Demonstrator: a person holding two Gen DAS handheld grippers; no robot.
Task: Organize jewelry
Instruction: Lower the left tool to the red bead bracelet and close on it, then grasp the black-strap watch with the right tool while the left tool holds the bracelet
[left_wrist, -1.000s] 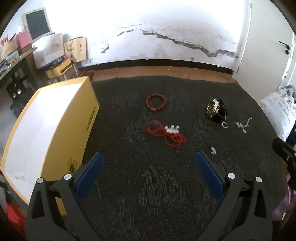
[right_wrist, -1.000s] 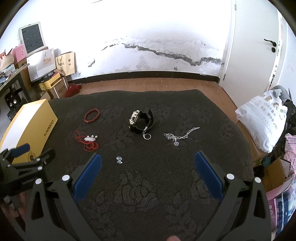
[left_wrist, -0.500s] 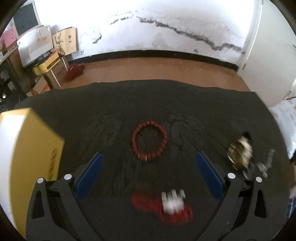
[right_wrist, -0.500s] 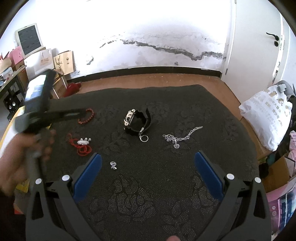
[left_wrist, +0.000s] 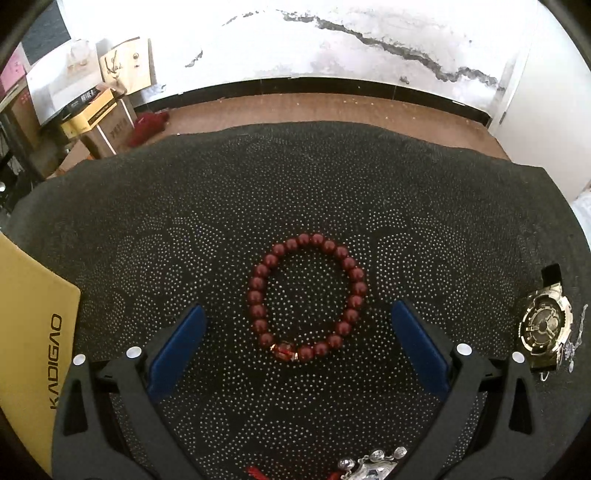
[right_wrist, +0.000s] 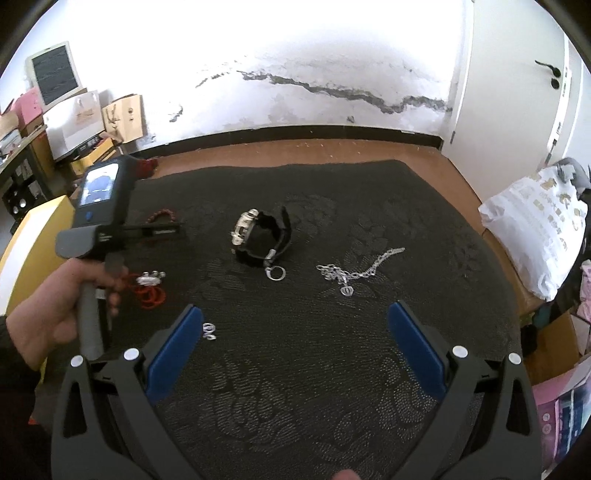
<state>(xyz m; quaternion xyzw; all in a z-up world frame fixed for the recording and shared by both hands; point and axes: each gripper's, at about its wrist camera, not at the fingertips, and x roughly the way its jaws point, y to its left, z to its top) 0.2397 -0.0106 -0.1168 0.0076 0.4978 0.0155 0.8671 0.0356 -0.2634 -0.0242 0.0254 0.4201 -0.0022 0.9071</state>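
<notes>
A dark red bead bracelet (left_wrist: 307, 297) lies flat on the black patterned cloth (left_wrist: 332, 184). My left gripper (left_wrist: 298, 317) is open, low over it, with the bracelet between its blue fingers. A watch (left_wrist: 545, 326) lies to its right, and a red cord with a silver charm (left_wrist: 369, 467) shows at the bottom edge. In the right wrist view my right gripper (right_wrist: 293, 326) is open and empty above the cloth. Ahead of it lie the watch (right_wrist: 260, 236), a silver chain (right_wrist: 354, 271), a small ring piece (right_wrist: 209, 331) and the red cord (right_wrist: 149, 288). The left gripper's body (right_wrist: 107, 229) partly hides the bracelet (right_wrist: 162, 215).
A yellow box (left_wrist: 33, 343) marked KADIGAO stands at the cloth's left edge. Cardboard boxes and bags (left_wrist: 96, 96) crowd the far left corner. A white plastic bag (right_wrist: 535, 229) lies at the right, beside a white door (right_wrist: 517, 85). Brown floor (left_wrist: 314, 110) lies beyond the cloth.
My left gripper has moved forward and down over the bead bracelet, which now lies between its fingers. The right gripper has stayed nearly still.
</notes>
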